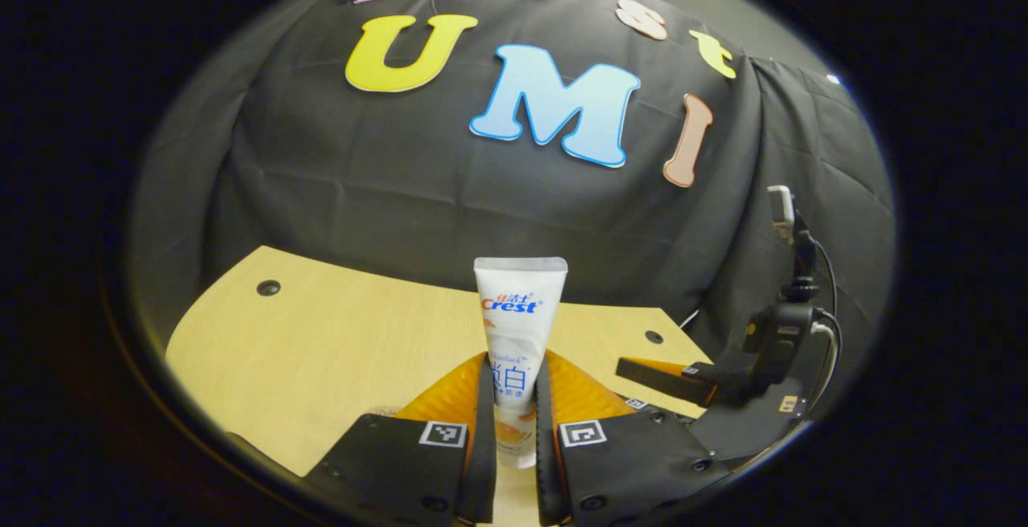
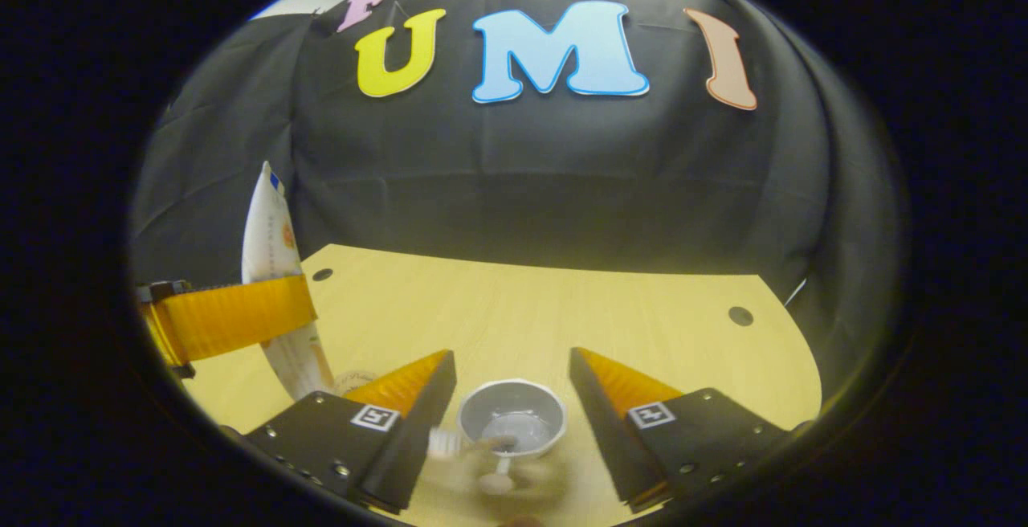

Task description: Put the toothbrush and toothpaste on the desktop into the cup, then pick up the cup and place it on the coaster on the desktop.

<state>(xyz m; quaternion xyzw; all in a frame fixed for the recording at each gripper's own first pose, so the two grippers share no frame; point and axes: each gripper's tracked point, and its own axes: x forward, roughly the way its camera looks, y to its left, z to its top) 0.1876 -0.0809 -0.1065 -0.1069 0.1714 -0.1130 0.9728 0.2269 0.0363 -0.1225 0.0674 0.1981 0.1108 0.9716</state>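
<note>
Down at the bottom of the right gripper view, a blurred whitish thing with a round end (image 2: 498,475) lies just in front of the cup (image 2: 511,428); it may be the toothbrush, but the smear makes that impossible to tell. A pale round edge (image 2: 353,378) peeks out behind the right gripper's finger, too hidden to name. The cup stands upright on the wooden desktop (image 2: 562,310), its mouth open to the camera, and its inside looks grey with only a faint blurred shape at the bottom.

The right gripper (image 2: 511,394) hangs spread wide above the cup, one finger on each side, neither touching it. The left gripper (image 1: 514,398) is clenched on the toothpaste tube (image 1: 518,310), both fingers pressing its lower half; the tube stands upright, flat crimped end up, its cap end cut off low between the fingers. In the right gripper view the same tube (image 2: 269,238) shows edge-on, raised above the desktop, well left of the cup, with one left finger (image 2: 233,320) across it.
</note>
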